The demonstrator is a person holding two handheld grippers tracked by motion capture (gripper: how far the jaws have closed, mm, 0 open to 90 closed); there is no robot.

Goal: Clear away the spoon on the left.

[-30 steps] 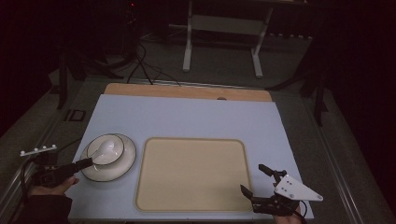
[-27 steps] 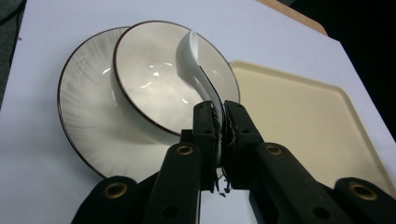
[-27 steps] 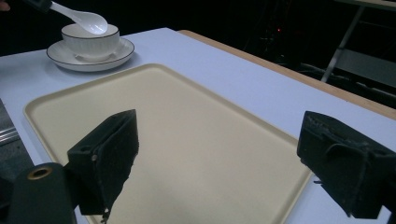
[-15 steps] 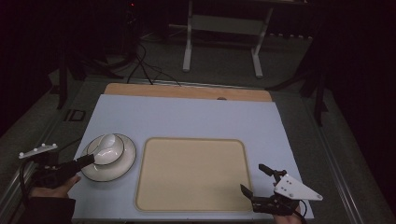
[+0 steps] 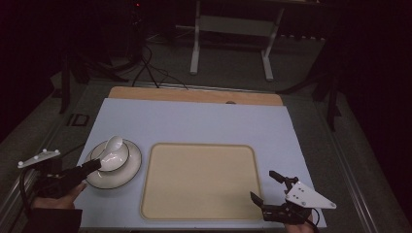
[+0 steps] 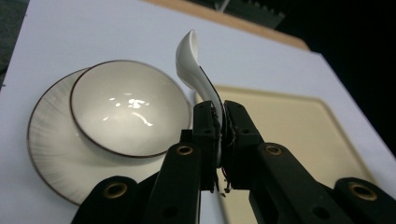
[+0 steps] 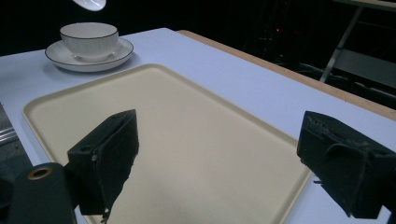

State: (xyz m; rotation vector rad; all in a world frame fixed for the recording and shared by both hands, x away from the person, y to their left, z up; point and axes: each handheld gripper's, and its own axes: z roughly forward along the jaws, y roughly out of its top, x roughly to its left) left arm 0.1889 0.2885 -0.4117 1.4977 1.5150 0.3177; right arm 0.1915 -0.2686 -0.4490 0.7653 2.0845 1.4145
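A white ceramic spoon (image 6: 191,56) is pinched by its handle in my left gripper (image 6: 221,121), which is shut on it. The spoon's scoop end tilts up over a white bowl (image 6: 126,112) with a dark rim, which stands on a matching saucer (image 6: 46,140). From above, the left gripper (image 5: 92,166) reaches in from the left to the bowl (image 5: 111,158) and spoon (image 5: 112,144). My right gripper (image 5: 262,185) stands open at the front right corner of a beige tray (image 5: 199,182), with nothing between its jaws (image 7: 219,135).
The saucer (image 5: 121,177) sits on the pale blue table top (image 5: 194,121), just left of the tray (image 7: 187,135). A wooden strip (image 5: 194,94) runs along the far edge. Beyond it are a dark floor, cables and a metal stand (image 5: 231,24).
My left gripper has risen slightly with the spoon, whose scoop end now stands higher over the bowl. The right gripper has stayed where it was.
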